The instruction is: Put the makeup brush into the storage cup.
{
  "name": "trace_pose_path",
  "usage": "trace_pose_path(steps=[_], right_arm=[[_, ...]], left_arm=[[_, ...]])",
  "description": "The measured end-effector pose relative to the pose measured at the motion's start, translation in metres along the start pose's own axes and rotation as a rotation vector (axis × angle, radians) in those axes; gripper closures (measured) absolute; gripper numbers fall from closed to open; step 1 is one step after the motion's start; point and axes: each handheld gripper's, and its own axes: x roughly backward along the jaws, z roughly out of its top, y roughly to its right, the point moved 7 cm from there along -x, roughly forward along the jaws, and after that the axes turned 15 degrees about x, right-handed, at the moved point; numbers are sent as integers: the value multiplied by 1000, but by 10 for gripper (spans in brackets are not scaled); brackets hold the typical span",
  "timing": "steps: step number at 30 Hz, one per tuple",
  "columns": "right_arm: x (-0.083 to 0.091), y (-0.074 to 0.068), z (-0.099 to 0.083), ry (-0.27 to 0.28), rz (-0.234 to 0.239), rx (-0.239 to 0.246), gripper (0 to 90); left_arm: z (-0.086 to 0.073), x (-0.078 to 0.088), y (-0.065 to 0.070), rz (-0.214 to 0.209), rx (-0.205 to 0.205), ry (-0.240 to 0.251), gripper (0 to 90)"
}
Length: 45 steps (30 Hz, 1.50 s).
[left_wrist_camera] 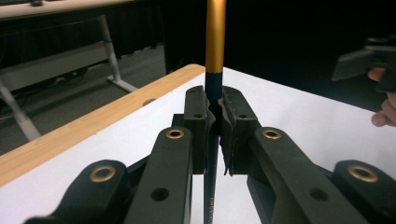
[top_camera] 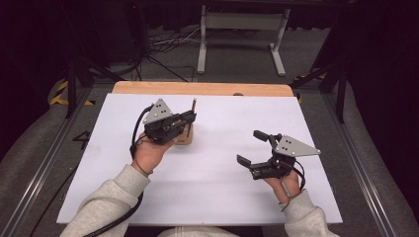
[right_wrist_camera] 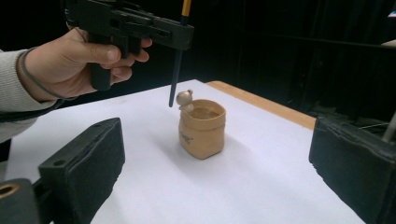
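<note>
left gripper (top_camera: 190, 120) clamps slim dark pen with orange top (right_wrist_camera: 178, 70) just above tan bear-trimmed cup (right_wrist_camera: 201, 127); right gripper (top_camera: 255, 147) wide open, empty, well apart from cup.

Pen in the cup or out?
Out. The pen, clamped in the left gripper, hangs upright, tip just above the cup rim.

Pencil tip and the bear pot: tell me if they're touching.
Apart. In the right gripper view the pencil, clamped upright in the left gripper, ends above and beside the pot, with white table between them.
</note>
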Motion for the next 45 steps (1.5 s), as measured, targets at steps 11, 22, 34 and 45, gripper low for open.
trace_pose_path(steps=[11, 22, 34, 45], right_arm=[[6, 2, -13, -3, -42, 0, 19], [7, 3, -16, -19, -35, 3, 29], [7, 9, -22, -30, -45, -22, 7], [11, 16, -24, -12, -57, -38, 1]], left_arm=[[7, -4, -34, 55, 57, 59, 819], [8, -11, -57, 88, 63, 108, 819], [2, -20, -63, 61, 80, 129, 819], [-8, -30, -69, 49, 86, 108, 821]])
